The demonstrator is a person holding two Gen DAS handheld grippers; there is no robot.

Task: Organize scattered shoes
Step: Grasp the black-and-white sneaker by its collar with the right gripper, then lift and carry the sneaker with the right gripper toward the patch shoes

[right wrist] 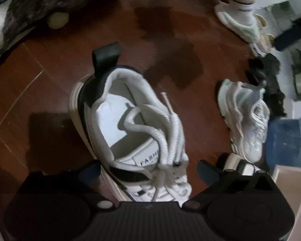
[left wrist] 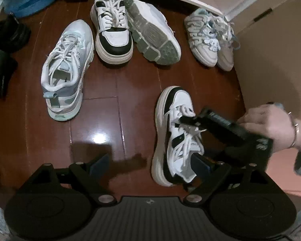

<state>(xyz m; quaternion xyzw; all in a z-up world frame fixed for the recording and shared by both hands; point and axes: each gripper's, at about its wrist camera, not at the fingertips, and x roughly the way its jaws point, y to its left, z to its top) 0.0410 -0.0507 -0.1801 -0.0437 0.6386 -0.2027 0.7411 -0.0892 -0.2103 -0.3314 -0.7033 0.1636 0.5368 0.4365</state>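
The left gripper [left wrist: 150, 164] is held wide open above the dark red-brown wooden floor [left wrist: 114, 120]; its right finger [left wrist: 200, 166] is touching the heel opening of a black-and-white chunky lace-up sneaker [left wrist: 170, 132], while the left finger is seen over bare floor. Nothing is gripped by it.

The right gripper [right wrist: 148, 170] is also spread open — the same sneaker's laced midsection [right wrist: 142, 132] is straddled between its fingers, but whether the fingers press on the shoe cannot be told. In the left wrist view this gripper is seen lowered onto the laces, carried by a hand [left wrist: 271, 124] with a ring.

The matching black-and-white sneaker [left wrist: 112, 30] is found toward the far edge of the floor, beside an overturned grey-soled white shoe [left wrist: 154, 36] and a pale blue-and-white running shoe [left wrist: 68, 68]. A light grey-and-blue pair [left wrist: 210, 38] is set by the beige wall.
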